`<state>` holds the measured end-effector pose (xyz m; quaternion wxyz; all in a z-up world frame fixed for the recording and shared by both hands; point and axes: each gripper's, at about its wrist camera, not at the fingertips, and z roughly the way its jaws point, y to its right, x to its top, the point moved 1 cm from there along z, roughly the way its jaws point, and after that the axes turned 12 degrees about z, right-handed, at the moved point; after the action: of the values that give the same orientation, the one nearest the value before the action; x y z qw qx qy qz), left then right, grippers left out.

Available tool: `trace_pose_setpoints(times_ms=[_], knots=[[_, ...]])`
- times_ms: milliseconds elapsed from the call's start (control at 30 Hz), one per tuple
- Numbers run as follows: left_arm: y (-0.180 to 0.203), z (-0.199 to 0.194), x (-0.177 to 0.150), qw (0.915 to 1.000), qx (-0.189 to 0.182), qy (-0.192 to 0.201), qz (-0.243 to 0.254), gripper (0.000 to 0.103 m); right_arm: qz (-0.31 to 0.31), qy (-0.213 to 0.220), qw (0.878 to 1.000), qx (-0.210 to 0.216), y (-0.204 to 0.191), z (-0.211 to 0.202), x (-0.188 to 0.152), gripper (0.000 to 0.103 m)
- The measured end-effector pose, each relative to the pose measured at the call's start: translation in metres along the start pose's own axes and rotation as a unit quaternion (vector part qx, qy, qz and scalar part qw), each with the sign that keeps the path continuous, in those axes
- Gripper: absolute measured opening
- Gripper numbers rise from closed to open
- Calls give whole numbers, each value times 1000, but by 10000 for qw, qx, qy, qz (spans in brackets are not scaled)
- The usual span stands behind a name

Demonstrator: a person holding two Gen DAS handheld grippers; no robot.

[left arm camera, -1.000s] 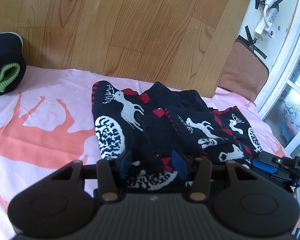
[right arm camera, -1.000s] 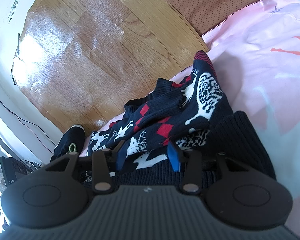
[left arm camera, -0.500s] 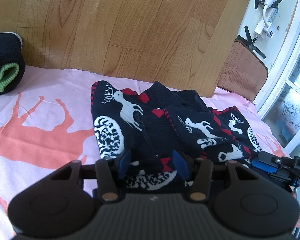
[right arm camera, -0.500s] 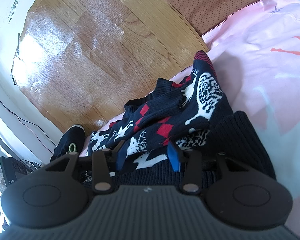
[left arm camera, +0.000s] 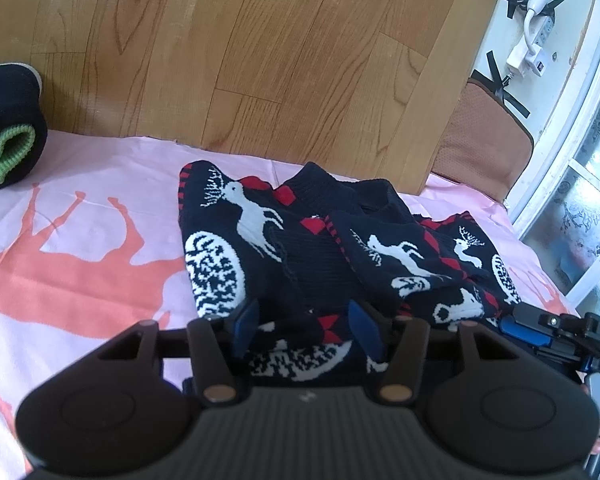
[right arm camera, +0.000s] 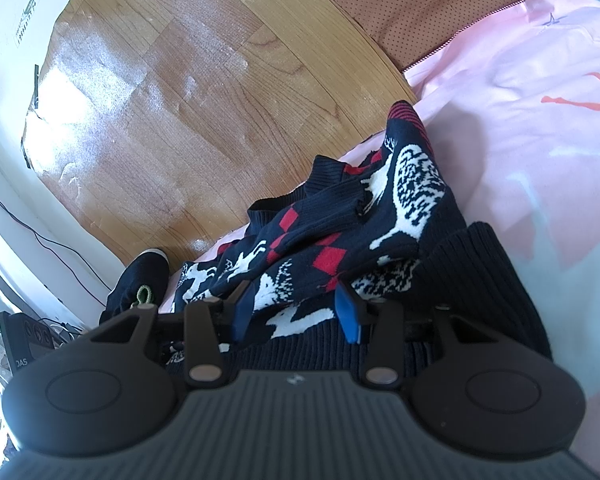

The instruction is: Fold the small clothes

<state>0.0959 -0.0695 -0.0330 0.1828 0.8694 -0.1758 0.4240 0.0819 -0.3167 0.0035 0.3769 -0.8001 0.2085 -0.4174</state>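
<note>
A small navy knit sweater (left arm camera: 312, 256) with white reindeer and red diamonds lies partly folded on a pink sheet (left arm camera: 80, 264). It also shows in the right wrist view (right arm camera: 340, 240). My left gripper (left arm camera: 304, 326) is open, its blue fingertips (left arm camera: 244, 320) low over the sweater's near hem. My right gripper (right arm camera: 296, 310) is open over the ribbed hem (right arm camera: 460, 280) at the sweater's other side, and it shows at the right edge of the left wrist view (left arm camera: 556, 332). Neither holds cloth.
A folded dark garment with green trim (left arm camera: 4, 132) lies at the sheet's far left. A wooden headboard (left arm camera: 260, 48) stands behind. A brown cushion (left arm camera: 484, 136) and a window frame (left arm camera: 572, 168) are at the right. A wall power strip (left arm camera: 536, 40) hangs above.
</note>
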Motion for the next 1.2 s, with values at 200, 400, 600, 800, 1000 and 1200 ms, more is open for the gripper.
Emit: trace_pose_setpoints(times_ms=[200, 400, 600, 800, 1000, 1200], knots=[[0, 0, 0, 10000, 1, -1, 7, 52, 1, 0, 10000, 0, 0, 0, 0, 48], [2, 1, 0, 10000, 13, -17, 82, 52, -1, -2, 10000, -2, 0, 0, 0, 48], [2, 1, 0, 9999, -4, -30, 136, 55, -2, -3, 10000, -4, 0, 1, 0, 48], [4, 2, 0, 9998, 16, -50, 191, 55, -4, -5, 10000, -5, 0, 0, 0, 48], [3, 2, 0, 9999, 3, -39, 124, 55, -3, -6, 10000, -5, -1, 1, 0, 48], [-1, 0, 0, 10000, -23, 6, -65, 55, -5, -8, 10000, -6, -1, 1, 0, 48]])
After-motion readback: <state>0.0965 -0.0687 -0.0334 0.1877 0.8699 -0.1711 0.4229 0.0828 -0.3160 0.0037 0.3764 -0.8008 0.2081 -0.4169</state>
